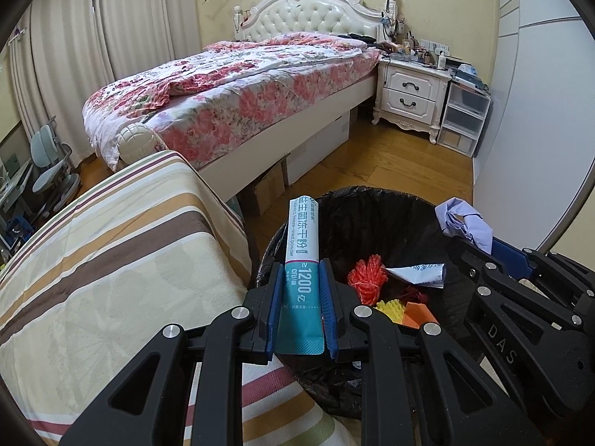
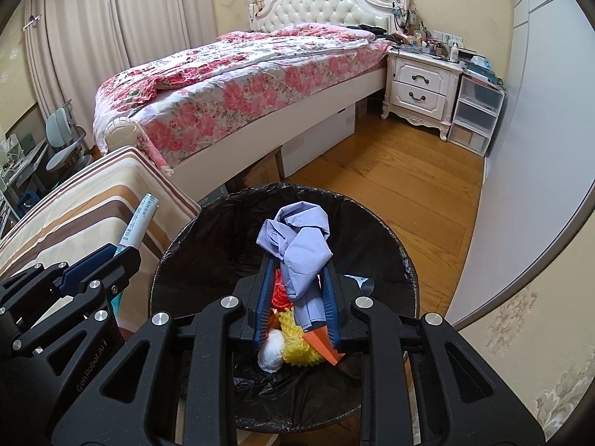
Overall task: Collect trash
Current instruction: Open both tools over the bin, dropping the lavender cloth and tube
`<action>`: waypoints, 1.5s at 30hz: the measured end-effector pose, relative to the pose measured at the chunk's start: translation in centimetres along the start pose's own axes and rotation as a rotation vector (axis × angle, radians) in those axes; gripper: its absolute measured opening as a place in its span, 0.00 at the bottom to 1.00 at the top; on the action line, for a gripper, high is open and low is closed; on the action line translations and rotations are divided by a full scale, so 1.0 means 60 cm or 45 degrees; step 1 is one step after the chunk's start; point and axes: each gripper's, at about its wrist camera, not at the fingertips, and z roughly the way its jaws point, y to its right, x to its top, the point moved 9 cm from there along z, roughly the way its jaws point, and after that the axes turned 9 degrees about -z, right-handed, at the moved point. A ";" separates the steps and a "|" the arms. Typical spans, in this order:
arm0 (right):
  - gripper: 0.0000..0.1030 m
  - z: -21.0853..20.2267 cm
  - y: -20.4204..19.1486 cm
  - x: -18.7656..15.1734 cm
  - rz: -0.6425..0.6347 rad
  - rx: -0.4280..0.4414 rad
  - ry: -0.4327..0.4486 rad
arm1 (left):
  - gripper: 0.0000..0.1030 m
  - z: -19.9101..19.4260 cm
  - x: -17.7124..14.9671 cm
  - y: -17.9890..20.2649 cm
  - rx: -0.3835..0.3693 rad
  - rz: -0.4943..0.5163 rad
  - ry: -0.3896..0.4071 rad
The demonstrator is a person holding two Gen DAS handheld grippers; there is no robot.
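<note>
Left wrist view: the left gripper (image 1: 301, 278) clenches a teal sachet (image 1: 302, 256) at the bin's (image 1: 372, 208) near rim, beside the striped bed (image 1: 111, 241), likely poised for dropping.

Right wrist view: the right gripper (image 2: 297, 278) grips a crumpled blue paper (image 2: 297, 249) over the bin's mouth, above trash already inside.
</note>
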 end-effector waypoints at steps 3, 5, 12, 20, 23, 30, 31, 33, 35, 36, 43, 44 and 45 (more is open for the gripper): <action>0.23 0.005 0.003 0.000 0.008 -0.003 -0.006 | 0.20 0.005 -0.002 0.002 -0.001 0.001 -0.014; 0.23 0.008 0.004 0.000 0.009 -0.004 -0.011 | 0.20 0.008 -0.002 0.004 -0.006 0.002 -0.021; 0.23 0.019 0.009 0.000 0.016 -0.008 -0.024 | 0.21 0.012 -0.005 0.007 -0.005 0.004 -0.036; 0.40 0.021 0.018 0.000 0.044 -0.028 -0.011 | 0.52 0.008 -0.001 0.005 0.003 -0.011 -0.020; 0.45 0.019 0.023 0.000 0.053 -0.041 -0.006 | 0.58 0.006 0.000 0.004 0.004 -0.016 -0.010; 0.56 0.012 0.034 0.004 0.060 -0.078 0.014 | 0.68 -0.005 0.006 0.002 0.002 -0.032 0.022; 0.58 0.011 0.036 0.004 0.061 -0.081 0.015 | 0.70 -0.006 0.007 0.000 0.010 -0.032 0.028; 0.61 0.009 0.038 0.005 0.063 -0.089 0.020 | 0.70 -0.008 0.010 -0.002 0.019 -0.030 0.040; 0.64 0.005 0.039 0.006 0.065 -0.097 0.025 | 0.70 -0.012 0.010 -0.005 0.025 -0.029 0.048; 0.64 0.005 0.039 0.007 0.067 -0.099 0.026 | 0.70 -0.013 0.010 -0.006 0.027 -0.030 0.051; 0.66 -0.008 0.038 0.006 0.066 -0.104 0.035 | 0.71 -0.030 0.009 -0.015 0.038 -0.032 0.079; 0.66 -0.010 0.037 0.007 0.065 -0.104 0.036 | 0.71 -0.034 0.009 -0.017 0.047 -0.028 0.088; 0.67 -0.013 0.036 0.006 0.064 -0.105 0.039 | 0.71 -0.037 0.009 -0.019 0.057 -0.024 0.097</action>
